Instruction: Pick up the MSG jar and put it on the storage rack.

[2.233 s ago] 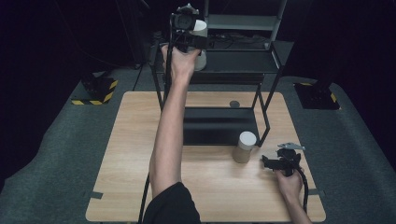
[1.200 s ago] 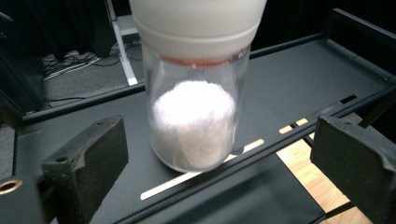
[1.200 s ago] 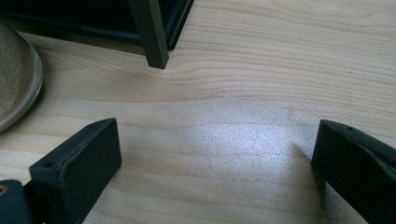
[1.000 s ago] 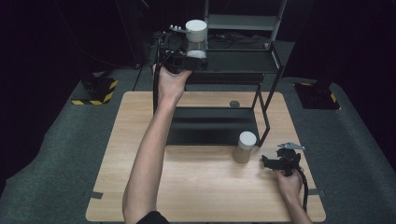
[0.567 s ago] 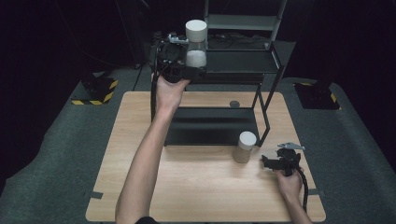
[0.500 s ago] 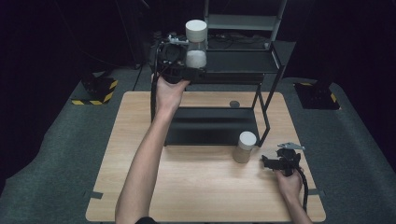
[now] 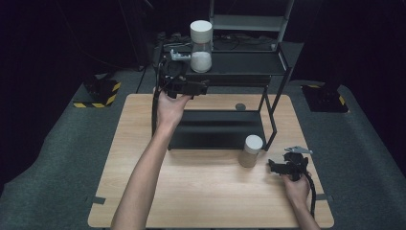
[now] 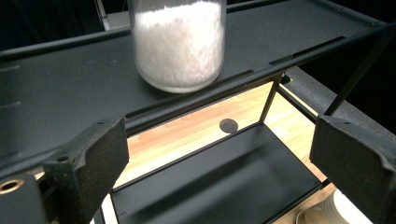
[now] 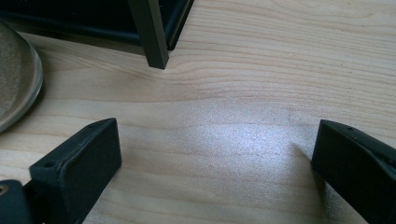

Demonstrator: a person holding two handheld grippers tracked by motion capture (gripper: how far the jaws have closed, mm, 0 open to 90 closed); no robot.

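A clear jar of white powder [image 7: 201, 45] with a white lid stands upright on the top shelf of a black metal rack [image 7: 249, 64]. My left gripper [image 7: 203, 87] hovers open just in front of and below that shelf edge, holding nothing. In the left gripper view the jar [image 8: 176, 44] stands apart, above the wide-open left gripper [image 8: 219, 149]. A second jar with tan contents [image 7: 250, 151] stands on the wooden table by the rack's front right leg. My right gripper [image 7: 272, 166] rests open on the table just right of it. The right gripper [image 9: 215, 154] shows bare wood between its jaws, the tan jar [image 9: 16, 74] at left.
The rack's lower shelf [image 7: 215, 129] is a black tray on the table [image 7: 143, 191]. A dark round spot [image 7: 240, 106] marks the wood behind it. The rack leg [image 9: 149, 32] stands close ahead of the right gripper. Black-and-yellow blocks [image 7: 98, 93] lie on the floor.
The left gripper let go of the white-powder jar on the top shelf, then drew back and down toward the person. The right gripper and the tan jar stayed still.
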